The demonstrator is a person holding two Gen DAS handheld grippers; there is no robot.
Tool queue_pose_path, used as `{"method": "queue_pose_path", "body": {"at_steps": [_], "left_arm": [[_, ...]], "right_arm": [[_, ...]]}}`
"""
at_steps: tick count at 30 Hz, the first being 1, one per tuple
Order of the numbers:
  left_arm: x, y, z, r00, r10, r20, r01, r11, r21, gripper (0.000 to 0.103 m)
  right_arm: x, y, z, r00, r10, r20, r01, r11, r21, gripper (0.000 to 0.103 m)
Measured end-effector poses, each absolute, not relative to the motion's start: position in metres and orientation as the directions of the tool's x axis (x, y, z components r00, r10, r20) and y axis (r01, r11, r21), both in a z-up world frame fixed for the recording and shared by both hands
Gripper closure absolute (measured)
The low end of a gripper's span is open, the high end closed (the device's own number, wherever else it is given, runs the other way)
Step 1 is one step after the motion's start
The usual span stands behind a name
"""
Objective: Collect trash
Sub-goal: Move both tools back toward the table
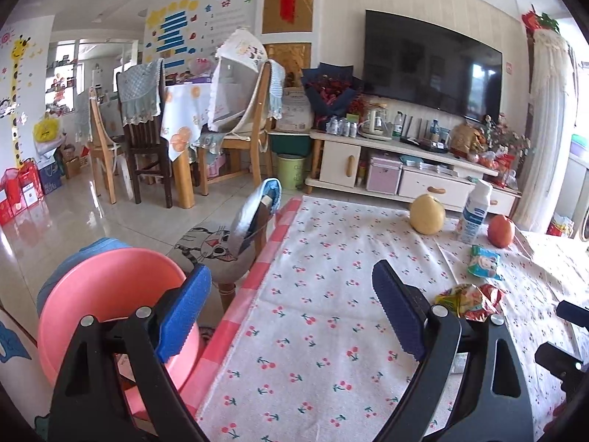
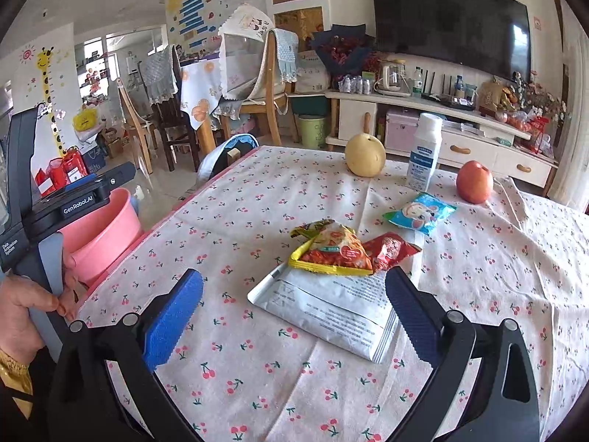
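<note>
The right gripper [image 2: 294, 316] tilts down over the table [image 2: 257, 199], jaws spread wide and empty. Between its fingers, just ahead, lies a white pouch [image 2: 327, 313]; a yellow snack wrapper [image 2: 331, 248] and a red wrapper [image 2: 392, 248] rest on its far edge, with a blue packet [image 2: 419, 213] farther out. The left gripper [image 1: 291, 316], gripped by a hand [image 2: 22, 305], also gapes, holding nothing, angled down at the table's left edge; a pink basin [image 1: 106, 294] sits behind its left finger, apparently below table level.
</note>
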State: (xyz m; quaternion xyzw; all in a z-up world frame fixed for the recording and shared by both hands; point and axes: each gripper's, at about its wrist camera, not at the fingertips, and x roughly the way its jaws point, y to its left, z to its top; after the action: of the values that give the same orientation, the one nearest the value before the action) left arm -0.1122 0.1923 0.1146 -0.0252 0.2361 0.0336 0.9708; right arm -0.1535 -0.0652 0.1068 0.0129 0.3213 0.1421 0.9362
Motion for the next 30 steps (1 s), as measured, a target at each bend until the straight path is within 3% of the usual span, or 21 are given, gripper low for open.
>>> {"method": "queue_pose_path", "body": {"at_steps": [22, 30], "left_arm": [[-0.116, 0.069, 0.094, 0.775, -0.234, -0.587, 0.257, 0.965, -0.045, 0.013], [-0.067, 0.032, 0.067, 0.617, -0.323, -0.718, 0.216, 0.946, -0.240, 0.013]], "right_arm": [[-0.149, -0.168, 0.091, 0.759, 0.203, -0.618, -0.077, 0.972, 0.224, 0.005], [-0.141, -0.176, 0.086, 0.725, 0.164, -0.669, -0.059, 0.982, 0.177, 0.005]]}}
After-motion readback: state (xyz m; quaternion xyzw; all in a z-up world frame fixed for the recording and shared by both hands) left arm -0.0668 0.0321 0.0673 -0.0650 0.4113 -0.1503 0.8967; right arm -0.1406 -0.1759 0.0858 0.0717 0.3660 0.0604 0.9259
